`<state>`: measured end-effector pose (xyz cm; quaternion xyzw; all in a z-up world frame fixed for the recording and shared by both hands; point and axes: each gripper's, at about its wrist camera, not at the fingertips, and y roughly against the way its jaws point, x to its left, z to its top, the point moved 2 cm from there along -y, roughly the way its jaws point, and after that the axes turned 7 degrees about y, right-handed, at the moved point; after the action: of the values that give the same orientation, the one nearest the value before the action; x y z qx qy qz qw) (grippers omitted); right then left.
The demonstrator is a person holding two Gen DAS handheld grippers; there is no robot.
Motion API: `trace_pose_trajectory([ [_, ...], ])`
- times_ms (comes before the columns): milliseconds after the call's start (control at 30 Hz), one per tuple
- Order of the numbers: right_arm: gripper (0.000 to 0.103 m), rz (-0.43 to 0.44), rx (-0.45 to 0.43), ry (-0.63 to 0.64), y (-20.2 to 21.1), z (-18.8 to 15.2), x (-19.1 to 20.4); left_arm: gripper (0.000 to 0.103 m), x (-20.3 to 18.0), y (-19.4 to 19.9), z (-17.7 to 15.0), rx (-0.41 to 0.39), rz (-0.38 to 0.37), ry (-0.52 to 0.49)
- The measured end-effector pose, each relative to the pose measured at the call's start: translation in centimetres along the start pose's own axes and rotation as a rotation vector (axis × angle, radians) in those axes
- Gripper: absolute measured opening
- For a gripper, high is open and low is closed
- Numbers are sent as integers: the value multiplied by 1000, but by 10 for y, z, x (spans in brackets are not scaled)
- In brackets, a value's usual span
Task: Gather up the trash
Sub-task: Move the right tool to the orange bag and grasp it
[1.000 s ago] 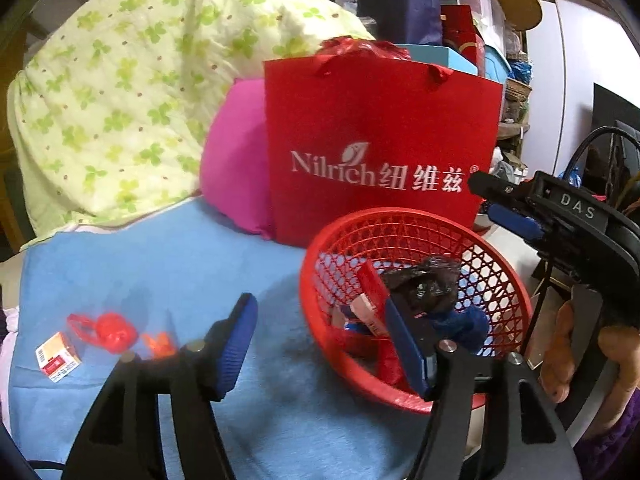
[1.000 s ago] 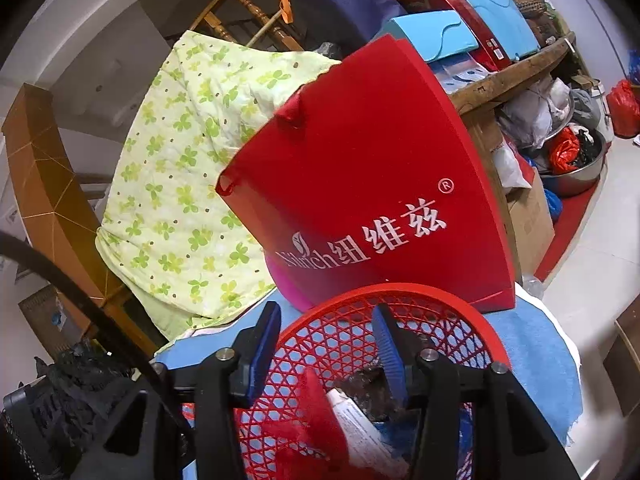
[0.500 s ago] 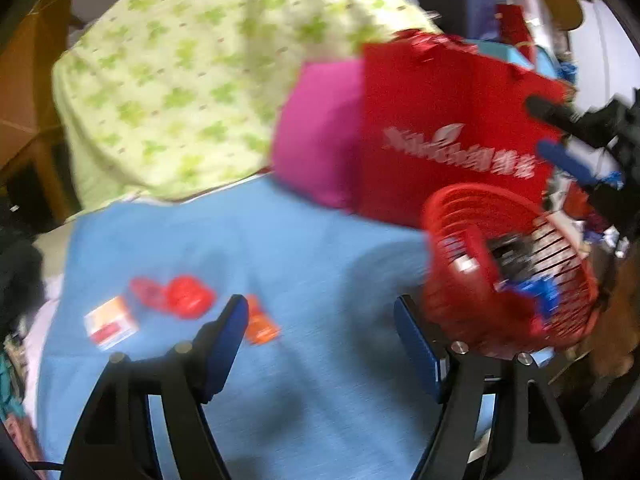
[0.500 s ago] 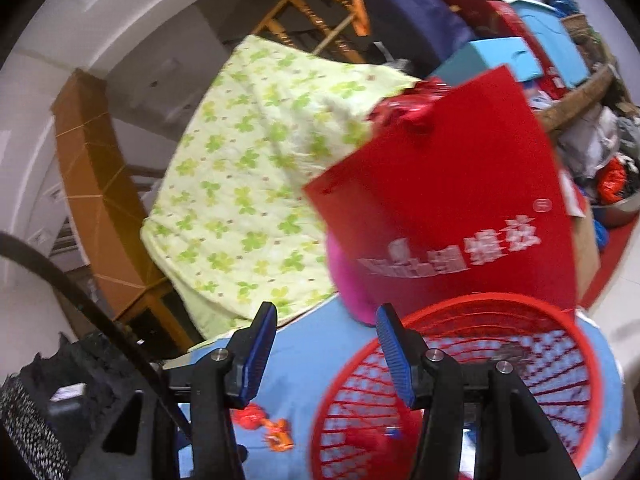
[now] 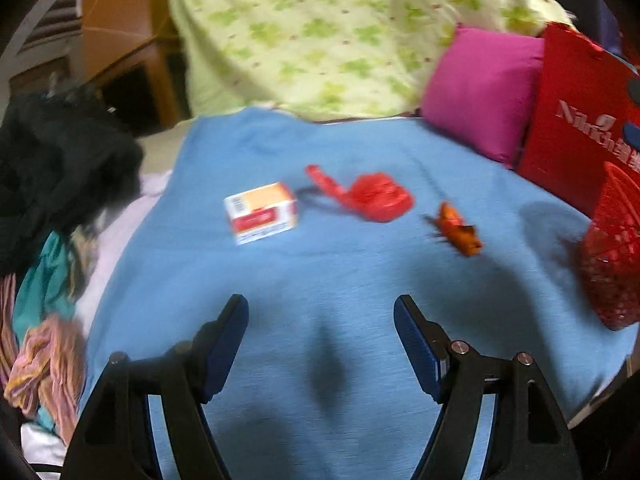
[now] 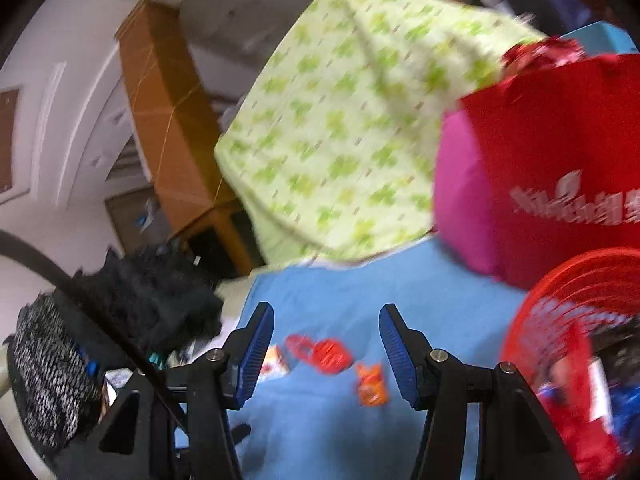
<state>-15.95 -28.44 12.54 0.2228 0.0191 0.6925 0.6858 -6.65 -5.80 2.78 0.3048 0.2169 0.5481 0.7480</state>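
Nearest in the left wrist view, the left gripper [image 5: 320, 320] is seen spread wide with nothing between its jaws, over a blue cloth [image 5: 320, 280]. Mid-frame beyond it, a small box [image 5: 262, 212], a red wrapper [image 5: 372, 196] and an orange wrapper [image 5: 458, 230] are laid apart. A red basket [image 5: 612, 256] is cut off at right.

In the right wrist view, the right gripper [image 6: 326, 344] is opening, empty. Only here is trash shown inside the red basket [image 6: 576, 284]. A red bag [image 6: 560, 160] is seen upper right.
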Motion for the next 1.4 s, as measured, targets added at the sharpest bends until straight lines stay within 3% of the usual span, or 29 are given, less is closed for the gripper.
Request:
trace_pose_trajectory([
  [267, 64, -5, 228, 27, -54, -40, 20, 76, 27, -9, -1, -22, 40, 41],
  [767, 64, -40, 429, -78, -106, -68, -1, 76, 40, -37, 3, -22, 20, 90],
  [967, 64, -59, 490, -134, -126, -76, -12, 76, 44, -49, 0, -11, 23, 91],
  [1400, 64, -151, 535, -133, -171, -77, -41, 76, 42, -66, -2, 17, 18, 69],
])
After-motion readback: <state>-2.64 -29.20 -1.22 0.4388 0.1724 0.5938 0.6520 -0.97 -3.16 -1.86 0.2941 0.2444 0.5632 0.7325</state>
